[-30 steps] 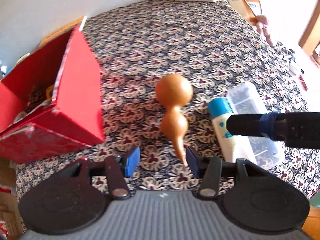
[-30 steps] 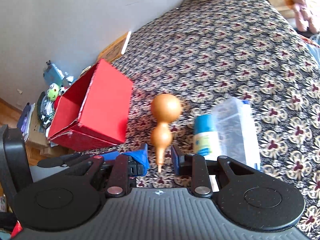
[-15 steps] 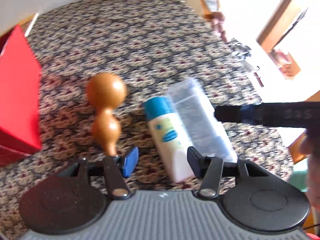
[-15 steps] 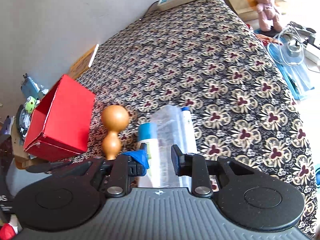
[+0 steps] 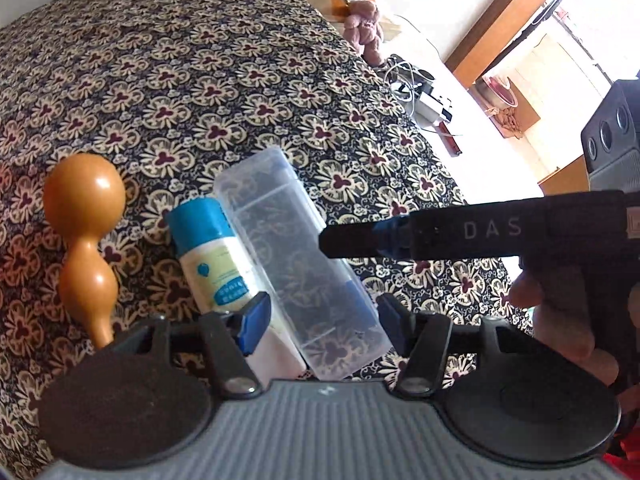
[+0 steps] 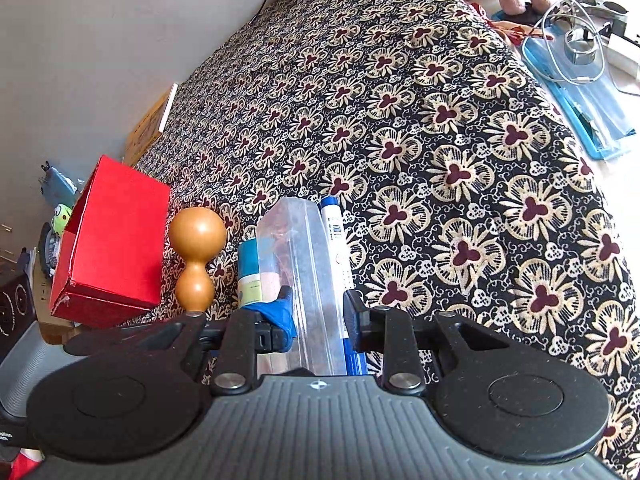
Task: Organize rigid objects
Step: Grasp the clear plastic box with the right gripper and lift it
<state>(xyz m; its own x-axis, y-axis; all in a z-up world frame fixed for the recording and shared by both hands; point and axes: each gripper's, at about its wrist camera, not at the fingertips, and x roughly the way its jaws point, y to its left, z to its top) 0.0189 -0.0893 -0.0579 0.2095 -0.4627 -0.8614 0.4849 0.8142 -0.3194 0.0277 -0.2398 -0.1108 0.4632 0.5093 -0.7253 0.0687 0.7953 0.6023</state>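
Left wrist view: your left gripper (image 5: 322,322) is hovering with fingers spread around one clear plastic case (image 5: 298,268), lying on the floral surface (image 5: 224,92) just beside one blue-capped bottle (image 5: 218,256) and one wooden gourd (image 5: 86,236); centre it before closing. Right wrist view: your right gripper (image 6: 320,314) is straddling that case with fingers spread; one pen (image 6: 336,232) is lying alongside, one red box (image 6: 114,240) waiting left.

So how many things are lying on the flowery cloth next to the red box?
3 that I can see. The wooden gourd is nearest the red box, then the blue-capped bottle, then the clear plastic case. More may be hidden behind them.
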